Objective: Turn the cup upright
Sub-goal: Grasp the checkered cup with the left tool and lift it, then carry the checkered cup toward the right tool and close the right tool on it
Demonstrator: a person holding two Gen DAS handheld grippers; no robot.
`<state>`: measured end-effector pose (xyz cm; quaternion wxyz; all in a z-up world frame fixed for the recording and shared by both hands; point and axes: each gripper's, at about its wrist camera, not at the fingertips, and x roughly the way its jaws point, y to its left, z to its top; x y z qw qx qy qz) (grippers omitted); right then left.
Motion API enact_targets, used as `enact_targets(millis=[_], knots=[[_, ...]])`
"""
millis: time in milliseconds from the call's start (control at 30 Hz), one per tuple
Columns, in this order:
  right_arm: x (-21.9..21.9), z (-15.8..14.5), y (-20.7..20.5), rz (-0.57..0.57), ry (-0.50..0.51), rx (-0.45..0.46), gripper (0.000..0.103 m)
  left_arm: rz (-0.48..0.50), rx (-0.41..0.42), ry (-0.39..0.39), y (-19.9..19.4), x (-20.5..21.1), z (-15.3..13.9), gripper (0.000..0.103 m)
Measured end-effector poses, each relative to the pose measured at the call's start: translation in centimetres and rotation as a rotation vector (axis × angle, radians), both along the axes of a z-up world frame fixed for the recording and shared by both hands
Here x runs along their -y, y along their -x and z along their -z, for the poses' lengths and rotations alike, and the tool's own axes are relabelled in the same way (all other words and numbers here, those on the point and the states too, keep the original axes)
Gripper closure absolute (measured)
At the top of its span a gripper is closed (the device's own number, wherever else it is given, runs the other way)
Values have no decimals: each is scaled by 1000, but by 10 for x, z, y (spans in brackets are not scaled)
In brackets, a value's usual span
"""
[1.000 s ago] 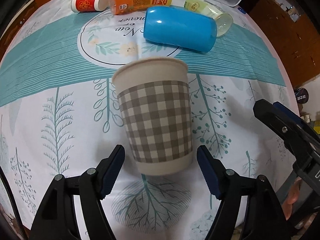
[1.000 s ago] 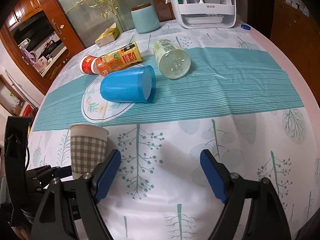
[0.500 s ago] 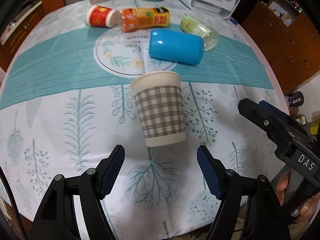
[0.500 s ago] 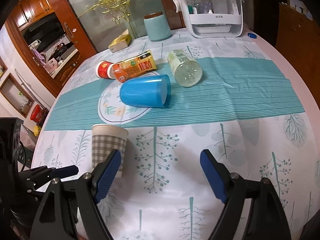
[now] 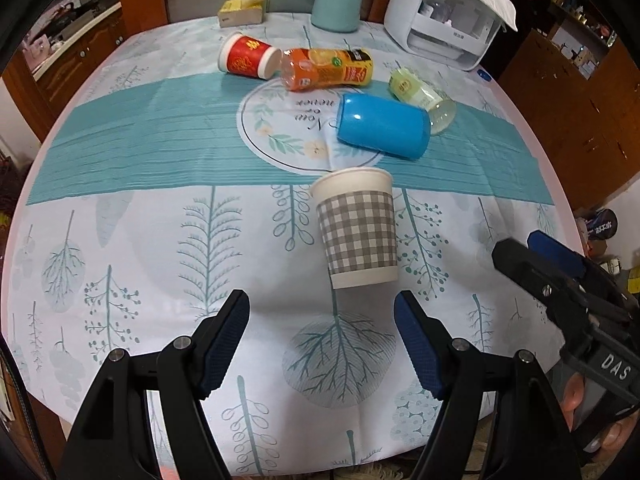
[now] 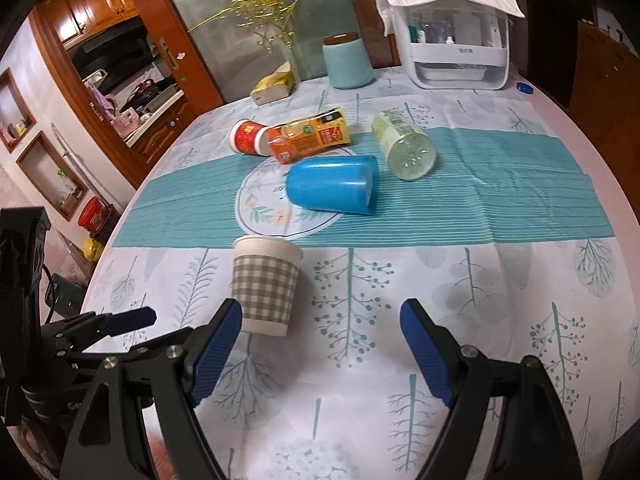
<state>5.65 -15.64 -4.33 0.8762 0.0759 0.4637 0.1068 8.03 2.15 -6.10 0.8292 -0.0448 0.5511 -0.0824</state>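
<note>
- The checked paper cup stands upright on the table, rim up, on the white leaf-printed part of the tablecloth just in front of the teal band.
- A second ago the cup sat close between the left gripper's blue pads; now it is well ahead of them and apart, so the left gripper has backed off and risen, and more of the table shows in its view.
- The left gripper's jaws are spread wide with nothing between them but cloth.
- The right gripper has pulled back too: its view takes in far more of the room than before. Its jaws are also spread wide and hold nothing.
- From the right wrist view the cup stands just beyond the left-hand blue pad, not touching it, and the left gripper's fingers reach in from the lower left edge, short of the cup.
- In the left wrist view the right gripper's body juts in from the right edge, off the table's side.
- Behind the cup a blue cup lies on its side on the teal band, near the round printed emblem.
- Beyond it lie an orange juice bottle, a red-and-white cup touching the bottle's end, and a pale green bottle just beside the blue cup, all on their sides.
- At the far edge stand a pale teal jar, a yellow tissue box and a white appliance with a cloth draped on top.
</note>
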Motion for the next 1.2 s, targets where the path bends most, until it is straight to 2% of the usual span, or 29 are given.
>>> enact_targets(millis=[400,500,667,1200], knots=[[-20,1,-9,-43,4,-18,21,-86,125,-62,0,-23,-12,30],[-25,6,-16,-54,5,-34,21,-114,103,-68,-7,-31,-2,30],[-33,16,-31,-70,1,-62,21,-147,61,-32,-19,-43,16,30],[-55,48,-71,-118,-18,-172,21,-180,24,-33,-45,-53,44,30]])
